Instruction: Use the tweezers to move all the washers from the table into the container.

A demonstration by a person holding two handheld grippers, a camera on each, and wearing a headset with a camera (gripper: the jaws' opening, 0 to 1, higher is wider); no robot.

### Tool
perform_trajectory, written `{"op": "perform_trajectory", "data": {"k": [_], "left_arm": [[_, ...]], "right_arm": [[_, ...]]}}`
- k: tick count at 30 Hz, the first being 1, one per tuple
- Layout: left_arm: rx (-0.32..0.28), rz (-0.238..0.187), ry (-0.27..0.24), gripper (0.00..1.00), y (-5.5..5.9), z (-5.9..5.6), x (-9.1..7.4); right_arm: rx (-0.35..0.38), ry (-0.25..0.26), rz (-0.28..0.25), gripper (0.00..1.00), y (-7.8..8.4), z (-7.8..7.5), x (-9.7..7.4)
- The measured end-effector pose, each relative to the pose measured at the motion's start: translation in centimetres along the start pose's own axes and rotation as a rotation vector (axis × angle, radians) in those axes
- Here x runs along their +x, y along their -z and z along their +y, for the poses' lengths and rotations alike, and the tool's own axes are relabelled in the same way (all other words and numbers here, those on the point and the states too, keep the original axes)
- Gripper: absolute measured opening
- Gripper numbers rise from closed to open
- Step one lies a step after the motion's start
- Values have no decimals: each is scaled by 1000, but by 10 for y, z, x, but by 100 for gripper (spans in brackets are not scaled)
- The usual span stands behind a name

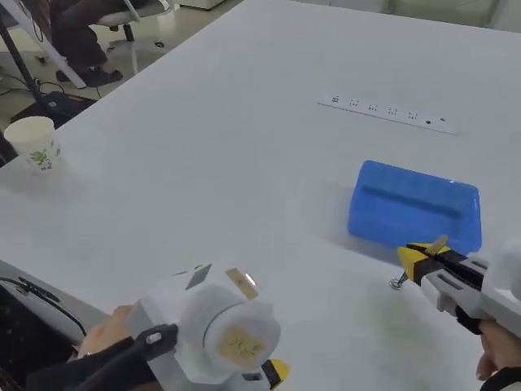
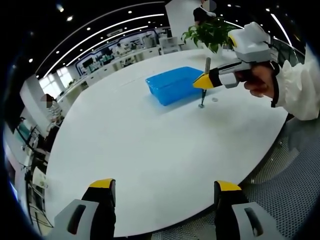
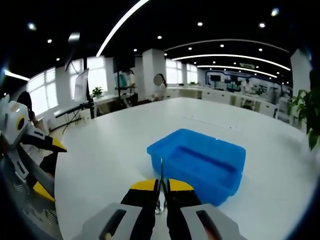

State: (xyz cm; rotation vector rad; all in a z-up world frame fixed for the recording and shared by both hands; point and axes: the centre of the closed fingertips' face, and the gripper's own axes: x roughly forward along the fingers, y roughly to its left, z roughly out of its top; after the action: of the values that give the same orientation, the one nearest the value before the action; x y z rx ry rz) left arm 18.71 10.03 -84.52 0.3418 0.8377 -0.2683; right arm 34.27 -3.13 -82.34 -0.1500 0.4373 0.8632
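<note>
A blue container stands on the white table at the right. Just in front of it my right gripper is shut on thin metal tweezers, whose tips touch the tabletop. The right gripper view has the tweezers rising between the closed jaws toward the container. My left gripper hangs low at the near table edge. Its own view shows the jaws wide apart with nothing between them, the right gripper and tweezers beside the container, and a small washer lying just right of the tips.
A paper cup stands at the far left of the table. A white power strip lies beyond the container. Off the far left corner are a chair and a seated person. A potted plant stands behind the table.
</note>
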Motion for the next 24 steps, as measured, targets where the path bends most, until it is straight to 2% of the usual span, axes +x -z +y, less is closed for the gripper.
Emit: {"op": "perform_trajectory", "data": {"k": [6,24], "left_arm": [[2,3,1,82,1,0,0],[3,5,1,82,2,1,1]], "right_arm": [[-12,2,20,3,5,2,-4],[-6,-1,73,1,3,5,0]]}}
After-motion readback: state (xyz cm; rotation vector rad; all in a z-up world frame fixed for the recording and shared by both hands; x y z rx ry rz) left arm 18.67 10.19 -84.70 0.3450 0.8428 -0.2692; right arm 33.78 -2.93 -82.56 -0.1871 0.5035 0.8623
